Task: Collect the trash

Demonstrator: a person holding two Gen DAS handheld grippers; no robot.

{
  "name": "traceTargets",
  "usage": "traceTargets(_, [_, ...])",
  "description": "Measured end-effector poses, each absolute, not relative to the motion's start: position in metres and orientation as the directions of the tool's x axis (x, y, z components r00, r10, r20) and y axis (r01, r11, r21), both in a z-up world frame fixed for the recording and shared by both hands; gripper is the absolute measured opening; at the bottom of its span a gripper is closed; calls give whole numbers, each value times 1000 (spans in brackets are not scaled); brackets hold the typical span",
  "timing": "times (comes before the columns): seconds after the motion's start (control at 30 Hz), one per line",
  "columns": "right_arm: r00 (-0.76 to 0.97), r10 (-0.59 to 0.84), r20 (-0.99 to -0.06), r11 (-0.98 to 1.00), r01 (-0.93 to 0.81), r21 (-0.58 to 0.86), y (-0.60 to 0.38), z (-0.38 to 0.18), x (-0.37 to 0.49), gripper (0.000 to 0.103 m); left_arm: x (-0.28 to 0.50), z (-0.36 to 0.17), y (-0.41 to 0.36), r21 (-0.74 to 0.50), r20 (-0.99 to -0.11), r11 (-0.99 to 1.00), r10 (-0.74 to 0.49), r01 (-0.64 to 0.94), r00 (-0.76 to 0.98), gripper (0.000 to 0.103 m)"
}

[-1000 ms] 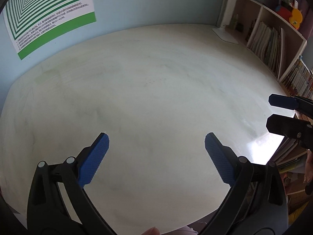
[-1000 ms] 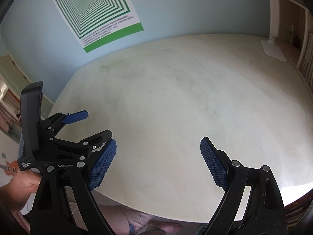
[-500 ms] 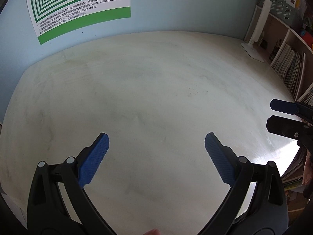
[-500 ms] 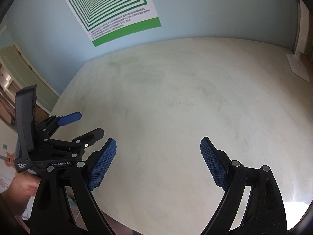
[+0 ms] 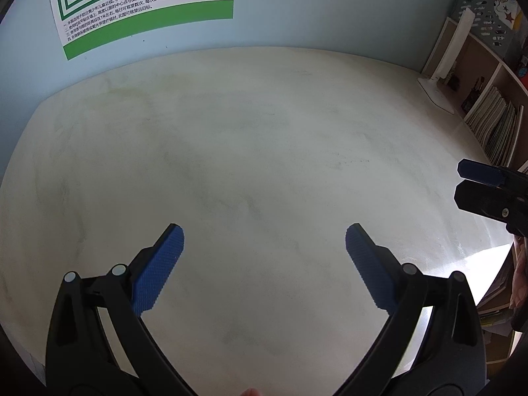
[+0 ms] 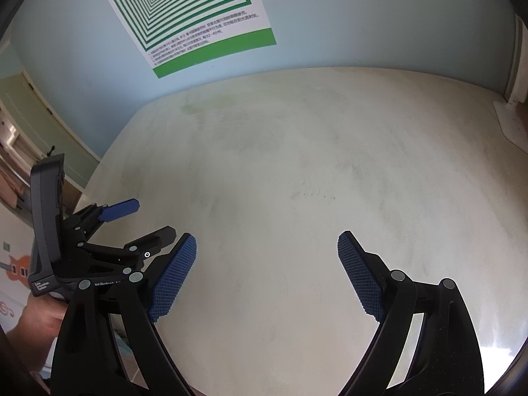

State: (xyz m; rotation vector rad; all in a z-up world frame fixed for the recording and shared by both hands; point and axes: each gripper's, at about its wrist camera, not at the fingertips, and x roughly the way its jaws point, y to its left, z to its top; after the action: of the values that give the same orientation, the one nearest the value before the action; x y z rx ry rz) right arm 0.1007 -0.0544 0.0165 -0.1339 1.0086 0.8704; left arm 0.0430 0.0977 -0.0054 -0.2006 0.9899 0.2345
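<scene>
1. The left gripper [image 5: 264, 241] and right gripper [image 6: 267, 247] both hover over the desk [image 5: 264, 138], fingers spread wide with nothing between them.
2. No trash shows in either view, so its place cannot be told (the pale top carries only faint smudges).
3. The step is likely a search: sweeping slowly toward the edges and keeping the fingers apart should help.
4. Compared with a second ago, both views have shifted; the poster [image 6: 184, 16] sits more central and the bookshelf [image 5: 488, 112] has slid toward the rim.
</scene>
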Motion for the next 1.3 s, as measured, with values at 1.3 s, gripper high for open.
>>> traceTargets(1.3, [218, 533, -818, 724, -618, 307, -30, -15, 127, 87, 66, -27, 143, 34, -861, 932, 211, -362, 463, 96])
